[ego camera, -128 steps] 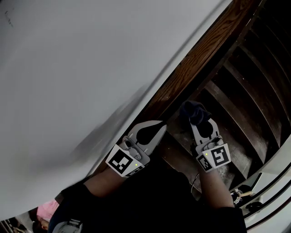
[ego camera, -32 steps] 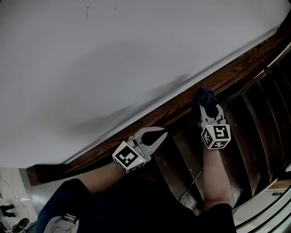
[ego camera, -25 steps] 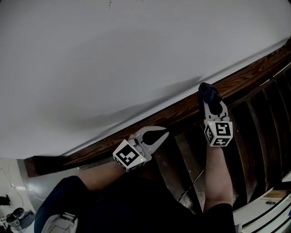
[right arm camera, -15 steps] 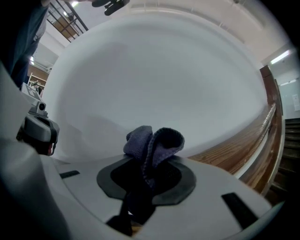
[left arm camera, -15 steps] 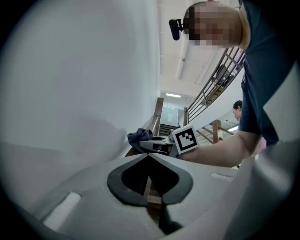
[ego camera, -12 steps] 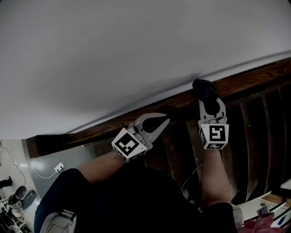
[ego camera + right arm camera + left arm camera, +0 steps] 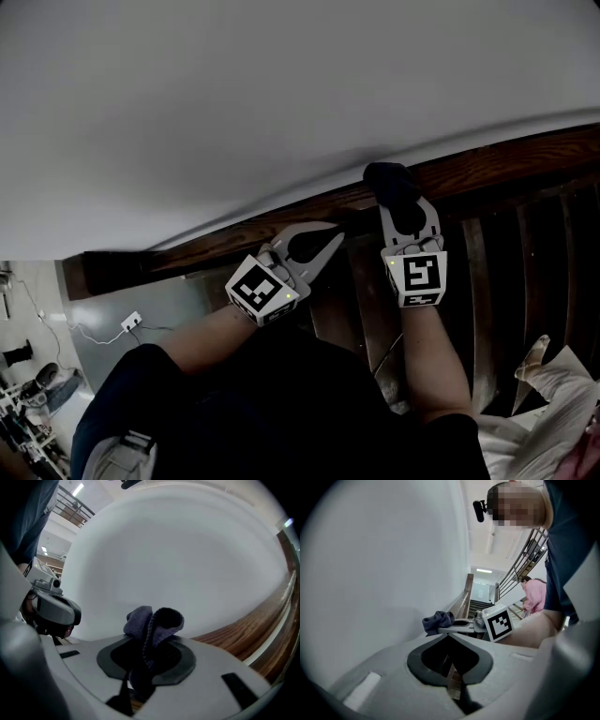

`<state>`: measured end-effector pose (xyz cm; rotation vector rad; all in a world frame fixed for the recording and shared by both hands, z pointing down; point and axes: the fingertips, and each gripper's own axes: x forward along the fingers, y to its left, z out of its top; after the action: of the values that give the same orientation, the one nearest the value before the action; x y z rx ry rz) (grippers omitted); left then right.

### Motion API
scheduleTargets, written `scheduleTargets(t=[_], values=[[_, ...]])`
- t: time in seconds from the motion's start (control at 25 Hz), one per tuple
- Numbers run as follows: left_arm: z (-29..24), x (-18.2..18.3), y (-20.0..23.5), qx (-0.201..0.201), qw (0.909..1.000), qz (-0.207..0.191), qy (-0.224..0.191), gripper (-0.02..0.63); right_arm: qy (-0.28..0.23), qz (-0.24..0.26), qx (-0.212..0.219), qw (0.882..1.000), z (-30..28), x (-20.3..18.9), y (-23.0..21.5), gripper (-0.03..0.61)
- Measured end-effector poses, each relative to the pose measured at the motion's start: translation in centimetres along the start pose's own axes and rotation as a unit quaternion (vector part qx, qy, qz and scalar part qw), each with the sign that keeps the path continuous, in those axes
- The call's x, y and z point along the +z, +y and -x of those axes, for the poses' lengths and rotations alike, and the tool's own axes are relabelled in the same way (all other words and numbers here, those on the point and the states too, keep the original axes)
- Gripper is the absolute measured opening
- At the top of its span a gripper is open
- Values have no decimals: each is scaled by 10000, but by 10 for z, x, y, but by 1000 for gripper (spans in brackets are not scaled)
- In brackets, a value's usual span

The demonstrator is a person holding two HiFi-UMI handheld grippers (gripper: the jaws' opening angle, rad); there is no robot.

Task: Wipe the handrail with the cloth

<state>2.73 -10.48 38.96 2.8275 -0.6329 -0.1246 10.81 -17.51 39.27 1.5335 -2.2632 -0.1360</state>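
Dark blue cloth bulges, crumpled, from the right tool.

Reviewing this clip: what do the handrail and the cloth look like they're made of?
Handrail: wood, going by the warm brown colour and clear grain lines; the surface looks smooth, possibly varnished. Cloth: soft dark blue-grey fabric, seemingly knit or terry, since it folds limply and shows a ribbed, fuzzy edge. The exact fibre is unclear.
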Motion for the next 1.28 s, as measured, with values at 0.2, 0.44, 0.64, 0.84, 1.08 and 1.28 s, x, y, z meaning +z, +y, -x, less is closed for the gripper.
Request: scheduleTargets(t=[0.2, 0.44, 0.64, 0.84, 1.08, 1.28], values=[[18, -2, -2, 12, 9999, -123, 62, 5, 139, -172, 486, 9986, -8, -8, 47, 96], [25, 8, -16, -127, 9998, -157, 58, 5, -105, -592, 659, 9960, 8, 5, 66, 96], [26, 23, -33, -349, 9989, -307, 8, 5, -263, -784, 419, 9957, 42, 21, 58, 95], [22, 45, -49, -605, 9969, -499, -95, 5, -455, -974, 137, 9941, 74, 34, 49, 95], [13, 68, -74, -1017, 9921, -664, -300, 5, -755, -1411, -198, 9869, 131, 44, 39, 96], [7, 77, -99, -1390, 9877, -645, -316, 5, -798, -1666, -510, 9815, 180, 38, 38, 95]])
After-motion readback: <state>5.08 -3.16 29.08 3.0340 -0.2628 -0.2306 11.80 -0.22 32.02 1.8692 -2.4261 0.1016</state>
